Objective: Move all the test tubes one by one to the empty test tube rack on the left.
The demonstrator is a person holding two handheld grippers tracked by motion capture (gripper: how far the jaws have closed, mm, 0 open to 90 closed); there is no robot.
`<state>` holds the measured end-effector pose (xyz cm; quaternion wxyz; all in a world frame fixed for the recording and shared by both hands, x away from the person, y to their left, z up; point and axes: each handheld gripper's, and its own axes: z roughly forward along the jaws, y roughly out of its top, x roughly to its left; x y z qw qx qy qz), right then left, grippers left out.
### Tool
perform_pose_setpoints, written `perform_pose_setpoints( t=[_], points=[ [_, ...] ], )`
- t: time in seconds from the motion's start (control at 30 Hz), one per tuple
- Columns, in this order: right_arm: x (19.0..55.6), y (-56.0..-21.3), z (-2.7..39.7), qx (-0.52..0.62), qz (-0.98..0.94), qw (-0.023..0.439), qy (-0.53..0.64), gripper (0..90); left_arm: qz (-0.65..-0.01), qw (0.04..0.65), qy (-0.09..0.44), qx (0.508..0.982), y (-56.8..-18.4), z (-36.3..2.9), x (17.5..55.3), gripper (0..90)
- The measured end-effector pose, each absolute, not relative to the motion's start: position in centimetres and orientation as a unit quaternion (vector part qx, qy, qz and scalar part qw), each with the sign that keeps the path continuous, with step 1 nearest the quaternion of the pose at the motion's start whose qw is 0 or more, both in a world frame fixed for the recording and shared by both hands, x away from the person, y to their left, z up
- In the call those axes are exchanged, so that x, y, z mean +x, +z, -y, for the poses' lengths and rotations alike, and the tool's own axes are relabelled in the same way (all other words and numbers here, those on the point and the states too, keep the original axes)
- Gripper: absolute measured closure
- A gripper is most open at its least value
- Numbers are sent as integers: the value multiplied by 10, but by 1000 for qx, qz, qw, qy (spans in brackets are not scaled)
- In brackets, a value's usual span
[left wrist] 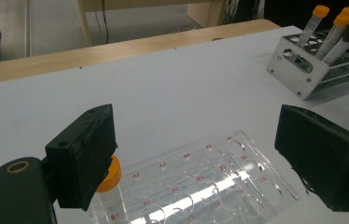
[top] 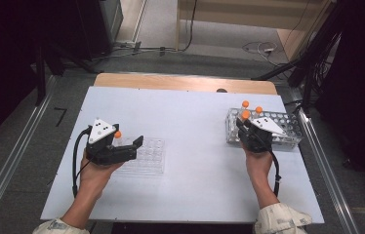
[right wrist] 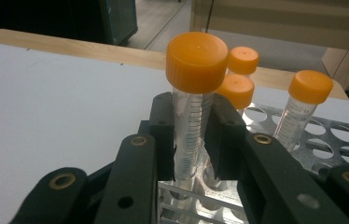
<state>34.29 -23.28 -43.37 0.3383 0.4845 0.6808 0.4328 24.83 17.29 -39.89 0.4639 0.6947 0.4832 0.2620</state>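
The right claw (right wrist: 196, 140) is clamped on a clear plastic tube with an orange screw cap (right wrist: 192, 107), gripping the graduated wall a little below the cap, with the tube's lower end down among the holes of the perforated metal rack (top: 288, 127) at the right side of the white counter (top: 190, 161). Three more orange-capped tubes (right wrist: 303, 107) stand in that rack just behind and beside the held one. The step in hand looks like drawing this tube out of the metal rack, presumably to carry it to the clear plastic rack with red-lettered wells (left wrist: 200, 182) near the left hand.

To do it well, lift straight along the tube's own axis until its tip is free of the hole; a sideways pull would lever the tube against the rim or nudge the neighbouring caps. The grip sits high on a smooth round wall, so the tube could swing between the pads: keep the wrist steady and move slowly.

The left claw (left wrist: 196, 154) stands wide open with nothing between its jaws, hovering over the clear rack, where one orange-capped tube (left wrist: 109, 184) already stands in a corner well at the near left, just beside the left jaw. That claw could hold the light clear rack steady when the next tube comes down into a neighbouring well.
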Motion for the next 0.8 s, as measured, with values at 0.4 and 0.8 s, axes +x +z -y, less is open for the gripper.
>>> perform_pose_setpoints(
  t=[0.4, 0.8],
  points=[
    [332, -415, 238, 476, -670, 338, 459, 717, -482, 467, 261, 694, -398, -173, 247, 133],
    [317, -407, 230, 446, -693, 321, 466, 717, -474, 471, 259, 697, -398, -165, 246, 133]
  ],
)
